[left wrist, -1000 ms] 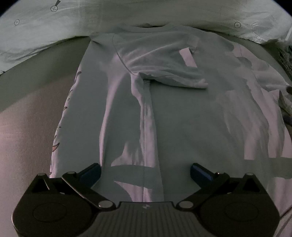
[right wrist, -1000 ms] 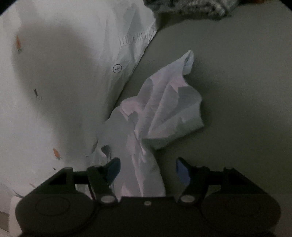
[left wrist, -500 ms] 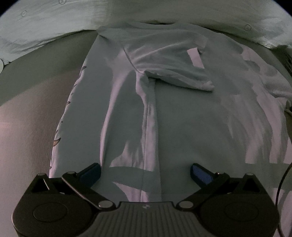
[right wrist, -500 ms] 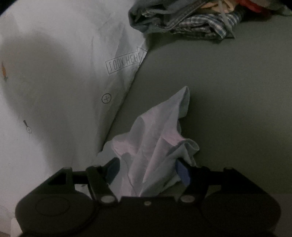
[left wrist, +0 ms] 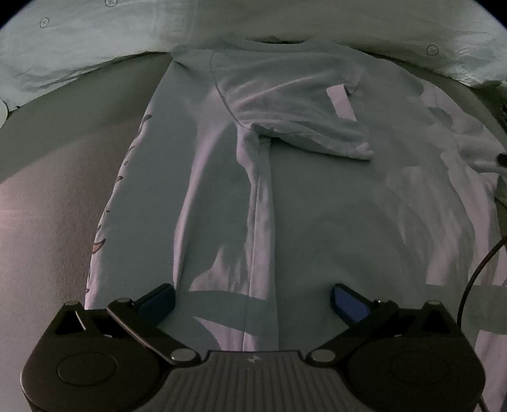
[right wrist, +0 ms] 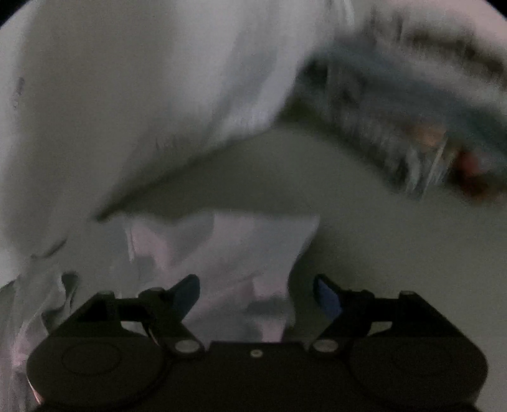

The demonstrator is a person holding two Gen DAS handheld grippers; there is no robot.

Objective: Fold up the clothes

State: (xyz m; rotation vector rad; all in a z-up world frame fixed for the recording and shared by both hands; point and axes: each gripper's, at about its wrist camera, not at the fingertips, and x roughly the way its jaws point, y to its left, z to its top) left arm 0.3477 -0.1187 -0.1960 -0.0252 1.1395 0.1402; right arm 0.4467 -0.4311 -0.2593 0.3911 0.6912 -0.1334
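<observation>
A white T-shirt (left wrist: 317, 206) lies flat on the grey surface, collar at the far end. Its left side is folded inward, and the sleeve (left wrist: 301, 126) lies across the chest. My left gripper (left wrist: 253, 296) is open above the shirt's hem, straddling the folded edge. In the right wrist view, which is blurred by motion, my right gripper (right wrist: 256, 293) is open over the shirt's other sleeve (right wrist: 240, 253), which lies crumpled between the blue fingertips.
A white printed sheet (left wrist: 158, 28) runs along the far edge, also seen in the right wrist view (right wrist: 126, 95). A pile of other clothes (right wrist: 412, 126) lies at the far right. A black cable (left wrist: 475, 275) hangs at the right.
The right gripper has swung and moved closer over the crumpled sleeve, and its view is now blurred. The left gripper has barely shifted. Both stay open.
</observation>
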